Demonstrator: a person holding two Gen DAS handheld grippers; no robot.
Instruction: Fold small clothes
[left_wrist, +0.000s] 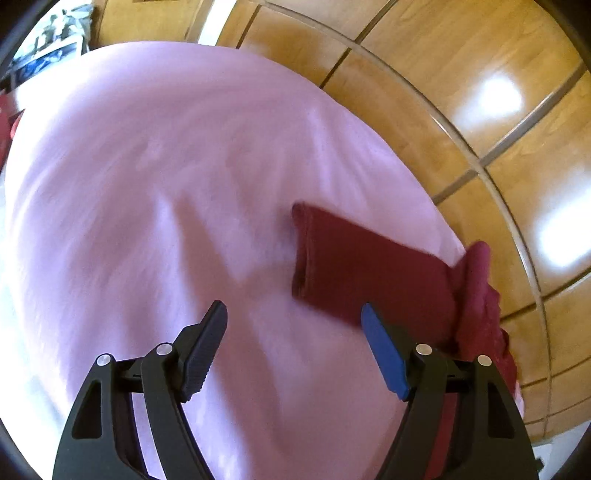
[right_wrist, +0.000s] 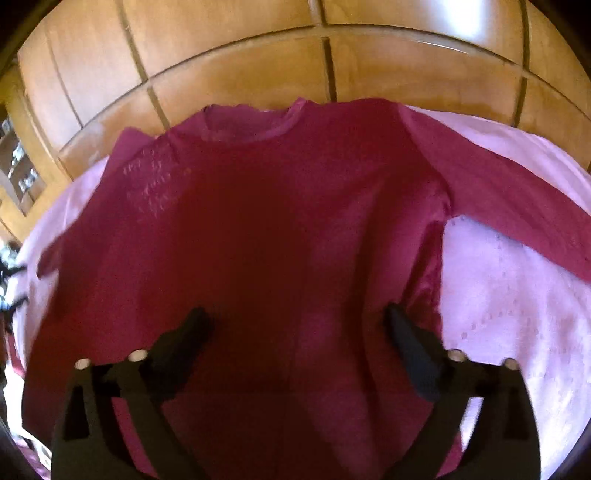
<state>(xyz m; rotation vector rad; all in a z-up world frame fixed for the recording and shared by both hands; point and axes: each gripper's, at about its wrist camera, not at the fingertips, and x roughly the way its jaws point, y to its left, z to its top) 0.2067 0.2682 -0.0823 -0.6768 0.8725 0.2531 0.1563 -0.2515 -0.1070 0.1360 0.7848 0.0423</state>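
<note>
You are looking at a wooden panelled surface (right_wrist: 240, 74) of warm honey-brown, divided by dark grooves into rectangles, which fills the space behind the pink sheet (left_wrist: 147, 184). Bright glare patches (left_wrist: 491, 99) shine on its glossy finish. At the far left edge, blurred clutter (left_wrist: 55, 33) shows, too indistinct to identify.

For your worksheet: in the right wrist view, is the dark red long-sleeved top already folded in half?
No. The dark red top lies spread flat on the pink sheet, its neckline showing and one sleeve stretched out sideways.

Left gripper (left_wrist: 293, 314) jaws apart, empty; right gripper (right_wrist: 295, 319) jaws wide, empty; both angled downward.
</note>
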